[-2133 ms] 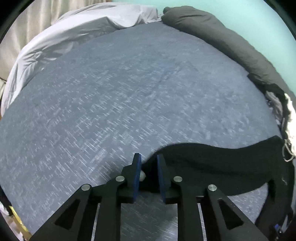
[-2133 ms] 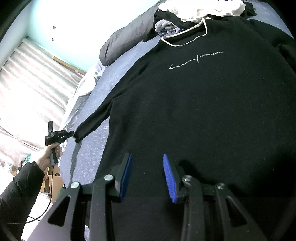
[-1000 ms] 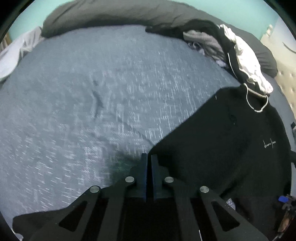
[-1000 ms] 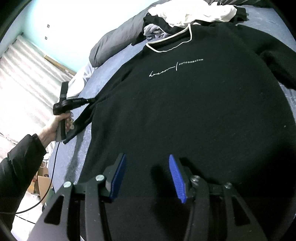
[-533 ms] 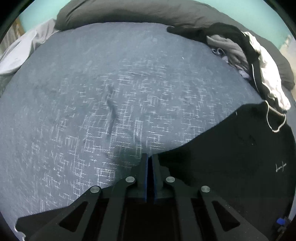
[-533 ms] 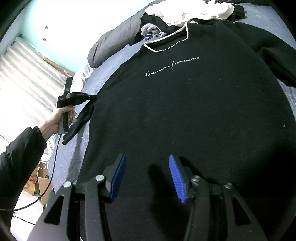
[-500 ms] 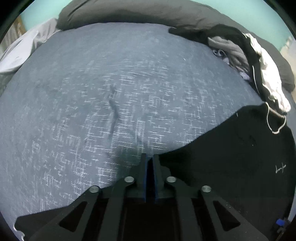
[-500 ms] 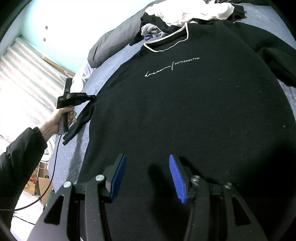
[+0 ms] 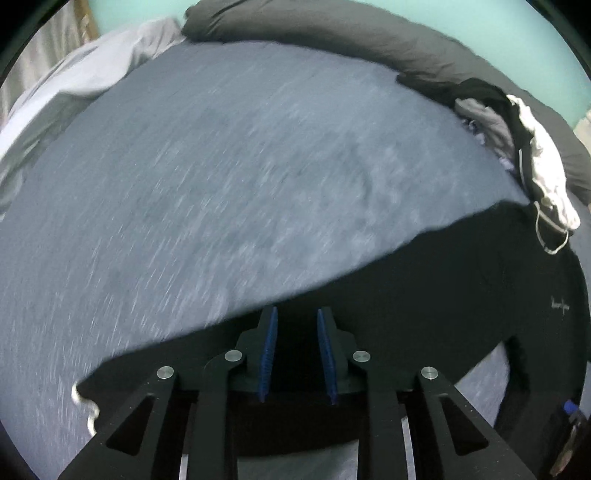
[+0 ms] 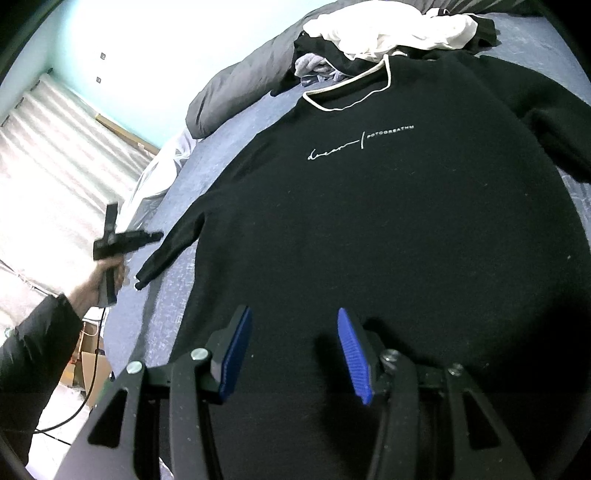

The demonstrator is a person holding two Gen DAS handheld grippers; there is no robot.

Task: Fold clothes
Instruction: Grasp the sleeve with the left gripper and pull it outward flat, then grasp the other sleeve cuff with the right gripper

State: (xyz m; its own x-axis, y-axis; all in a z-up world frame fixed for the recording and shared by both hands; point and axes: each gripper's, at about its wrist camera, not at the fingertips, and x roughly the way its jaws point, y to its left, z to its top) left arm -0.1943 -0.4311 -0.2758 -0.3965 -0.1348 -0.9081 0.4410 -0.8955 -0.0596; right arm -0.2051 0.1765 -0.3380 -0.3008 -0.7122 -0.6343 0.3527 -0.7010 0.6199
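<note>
A black sweater [image 10: 369,240] with a white neck trim and a white script logo lies spread flat, front up, on the blue-grey bed [image 10: 207,162]. Its left sleeve [image 10: 173,247] lies straight on the bed beside the body. My left gripper [image 10: 157,235], held in a hand [image 10: 96,280], hovers just left of that sleeve without touching it. Its jaws are opening, and in the left wrist view the left gripper [image 9: 296,314] shows nothing between its blue pads [image 9: 269,350], with the sleeve [image 9: 369,291] below. My right gripper [image 10: 293,314] stands open above the hem.
A pile of white, black and grey clothes [image 10: 388,33] lies above the sweater's collar. A dark grey duvet roll [image 9: 332,33] runs along the head of the bed, with pale grey bedding [image 9: 74,85] to its left. A curtain [image 10: 44,166] and a cardboard box [image 10: 88,362] are off the bed's left side.
My left gripper was shut on the sleeve and has let it go. It has drawn back to the left, and the sleeve now lies on the bed. The right gripper has not moved.
</note>
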